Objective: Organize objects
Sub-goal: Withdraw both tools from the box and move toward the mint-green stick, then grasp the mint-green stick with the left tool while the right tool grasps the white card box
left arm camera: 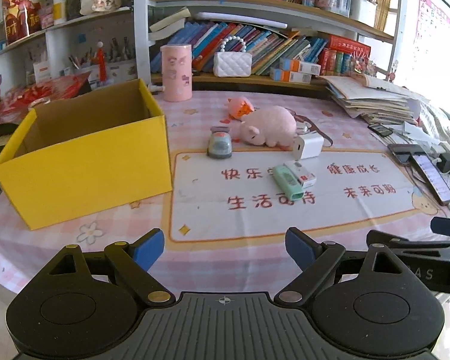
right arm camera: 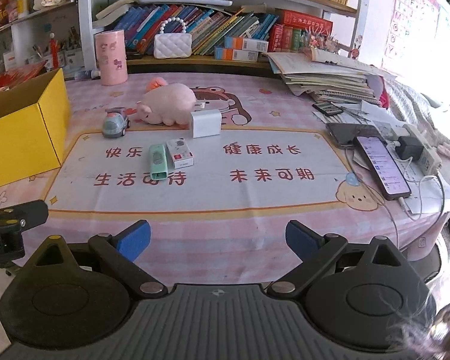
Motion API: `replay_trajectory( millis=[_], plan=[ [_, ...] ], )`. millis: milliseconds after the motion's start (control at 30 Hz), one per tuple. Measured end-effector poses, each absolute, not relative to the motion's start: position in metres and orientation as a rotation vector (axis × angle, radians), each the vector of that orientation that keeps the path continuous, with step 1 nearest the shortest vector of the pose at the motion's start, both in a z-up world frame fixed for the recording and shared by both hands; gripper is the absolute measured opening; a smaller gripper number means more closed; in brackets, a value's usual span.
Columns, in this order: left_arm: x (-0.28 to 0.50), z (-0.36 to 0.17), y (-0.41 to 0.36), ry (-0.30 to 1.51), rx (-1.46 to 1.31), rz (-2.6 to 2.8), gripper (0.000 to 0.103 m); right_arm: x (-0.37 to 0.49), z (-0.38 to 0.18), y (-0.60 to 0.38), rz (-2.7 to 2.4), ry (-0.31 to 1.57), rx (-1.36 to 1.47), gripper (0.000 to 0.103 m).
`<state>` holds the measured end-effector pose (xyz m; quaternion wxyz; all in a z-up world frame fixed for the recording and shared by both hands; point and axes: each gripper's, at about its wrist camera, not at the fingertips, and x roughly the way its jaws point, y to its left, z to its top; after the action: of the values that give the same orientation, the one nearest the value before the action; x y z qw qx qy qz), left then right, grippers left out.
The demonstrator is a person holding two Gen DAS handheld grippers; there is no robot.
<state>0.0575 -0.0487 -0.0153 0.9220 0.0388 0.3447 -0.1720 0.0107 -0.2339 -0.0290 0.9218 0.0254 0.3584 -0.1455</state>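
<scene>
Hovering over tabletop, both tools empty.
Left tool and right tool spread wide; yellow box open.

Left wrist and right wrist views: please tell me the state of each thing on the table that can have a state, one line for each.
yellow box: open at the top, looks empty
toy car: upright on its wheels
plush pig: lying on the table
green case: lying flat
phone: screen lit, cable plugged in
left gripper: open, empty
right gripper: open, empty
</scene>
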Motion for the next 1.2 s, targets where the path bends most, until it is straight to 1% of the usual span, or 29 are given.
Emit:
replay_trajectory(
  millis=[367, 567, 633, 700, 733, 800, 900, 933, 1033, 1100, 1167, 1200],
  plan=[
    [0.082, -0.020, -0.074, 0.719, 0.042, -0.329, 0.090, 0.048, -0.033, -0.263, -0.258, 0.760, 0.041, 0.097],
    [0.098, -0.025, -0.091, 0.739, 0.033, -0.300, 0.090, 0.072, -0.036, -0.278, -0.215, 0.770, 0.019, 0.094],
    [0.103, -0.026, -0.096, 0.743, 0.030, -0.294, 0.089, 0.079, -0.037, -0.285, -0.196, 0.770, 0.016, 0.089],
    [0.108, -0.028, -0.102, 0.749, 0.026, -0.285, 0.089, 0.087, -0.038, -0.290, -0.174, 0.769, 0.011, 0.080],
    [0.111, -0.030, -0.105, 0.754, 0.023, -0.280, 0.088, 0.091, -0.038, -0.293, -0.164, 0.769, 0.007, 0.078],
    [0.117, -0.032, -0.110, 0.762, 0.017, -0.268, 0.088, 0.098, -0.040, -0.297, -0.145, 0.771, -0.001, 0.069],
    [0.125, -0.036, -0.118, 0.771, 0.015, -0.250, 0.081, 0.109, -0.042, -0.304, -0.112, 0.775, -0.002, 0.058],
    [0.128, -0.037, -0.120, 0.777, 0.015, -0.247, 0.078, 0.112, -0.043, -0.306, -0.102, 0.778, -0.001, 0.058],
    [0.138, -0.043, -0.131, 0.802, 0.022, -0.239, 0.077, 0.123, -0.045, -0.312, -0.073, 0.781, -0.004, 0.058],
    [0.144, -0.046, -0.140, 0.812, 0.031, -0.247, 0.071, 0.130, -0.044, -0.316, -0.061, 0.768, -0.007, 0.058],
    [0.151, -0.050, -0.150, 0.822, 0.043, -0.265, 0.062, 0.136, -0.043, -0.320, -0.050, 0.757, -0.008, 0.057],
    [0.154, -0.052, -0.155, 0.828, 0.046, -0.274, 0.061, 0.139, -0.043, -0.323, -0.045, 0.752, -0.007, 0.057]
  ],
)
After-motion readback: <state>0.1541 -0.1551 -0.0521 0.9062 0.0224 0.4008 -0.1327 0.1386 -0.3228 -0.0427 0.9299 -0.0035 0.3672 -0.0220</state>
